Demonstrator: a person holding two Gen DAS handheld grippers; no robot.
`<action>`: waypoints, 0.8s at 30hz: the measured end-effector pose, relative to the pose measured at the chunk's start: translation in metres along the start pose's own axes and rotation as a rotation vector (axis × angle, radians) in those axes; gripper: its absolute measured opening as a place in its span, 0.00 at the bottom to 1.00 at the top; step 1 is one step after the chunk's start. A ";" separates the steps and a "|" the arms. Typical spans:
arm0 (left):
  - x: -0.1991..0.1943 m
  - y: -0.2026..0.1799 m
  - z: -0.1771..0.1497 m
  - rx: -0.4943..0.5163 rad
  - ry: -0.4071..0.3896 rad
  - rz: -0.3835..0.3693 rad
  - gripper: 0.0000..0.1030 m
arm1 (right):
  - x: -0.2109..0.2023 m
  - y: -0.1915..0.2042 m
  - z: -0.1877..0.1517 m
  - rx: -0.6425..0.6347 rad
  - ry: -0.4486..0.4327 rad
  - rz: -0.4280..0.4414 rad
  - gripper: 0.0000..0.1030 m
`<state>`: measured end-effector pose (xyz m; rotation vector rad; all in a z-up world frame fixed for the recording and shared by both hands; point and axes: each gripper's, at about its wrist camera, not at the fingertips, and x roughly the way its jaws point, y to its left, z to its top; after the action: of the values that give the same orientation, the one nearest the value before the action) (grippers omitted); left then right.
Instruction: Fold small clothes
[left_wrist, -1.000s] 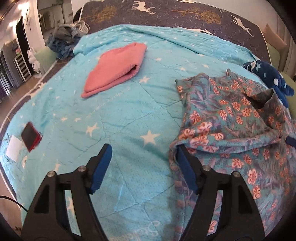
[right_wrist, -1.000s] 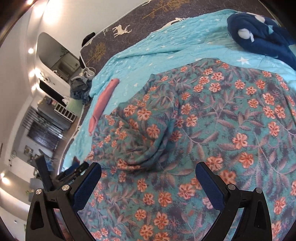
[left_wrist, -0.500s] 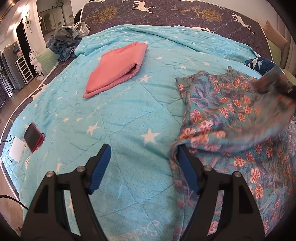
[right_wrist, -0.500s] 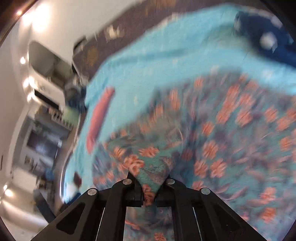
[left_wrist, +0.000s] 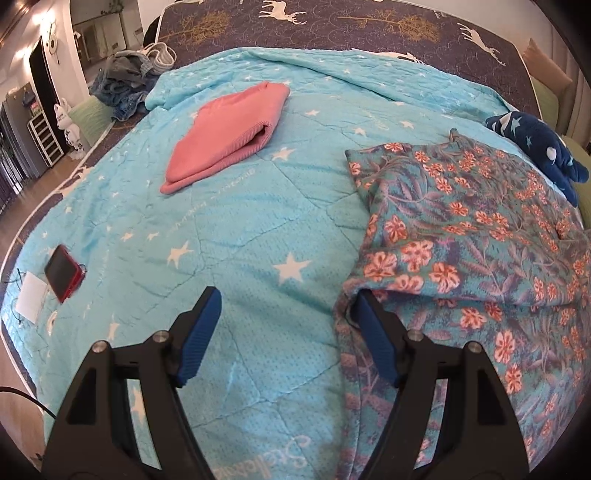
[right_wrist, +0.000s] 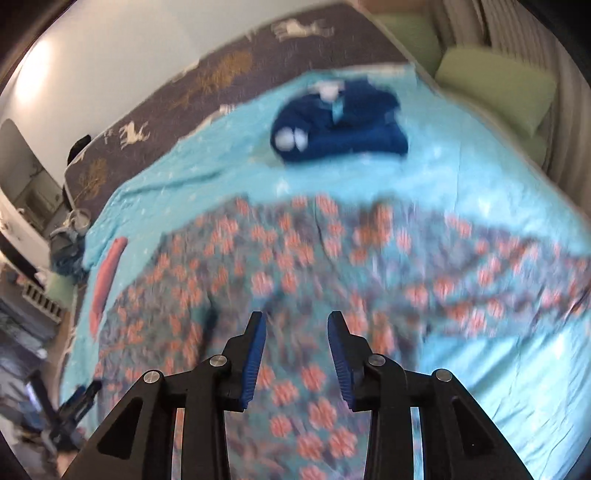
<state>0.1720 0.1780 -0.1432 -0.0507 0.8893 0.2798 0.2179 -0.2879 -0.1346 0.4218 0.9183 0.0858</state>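
A: Left wrist view: floral garment (left_wrist: 480, 236) lies part-folded on the blanket (left_wrist: 240, 229); left gripper (left_wrist: 286, 332) wide open, empty, at its edge.

B: Right gripper (right_wrist: 296, 347) half open, empty above it. Next, probably another fold: grip an edge.

The right gripper (right_wrist: 297, 341) is hovering, jaws parted, over the blurred floral garment (right_wrist: 332, 266) filling mid-frame; a navy garment (right_wrist: 340, 129), possibly folded, is lying upper centre.
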 end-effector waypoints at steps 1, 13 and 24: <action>0.000 -0.001 0.000 0.003 -0.002 0.004 0.73 | 0.001 0.000 -0.004 -0.006 0.018 0.013 0.35; 0.002 0.000 -0.001 0.004 0.011 0.002 0.73 | 0.072 0.042 0.038 -0.348 0.067 0.133 0.80; 0.004 -0.001 0.000 0.011 0.010 0.008 0.74 | 0.017 0.041 0.044 -0.249 0.017 0.239 0.07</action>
<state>0.1745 0.1780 -0.1460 -0.0388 0.9011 0.2823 0.2670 -0.2595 -0.1083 0.2970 0.8581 0.4183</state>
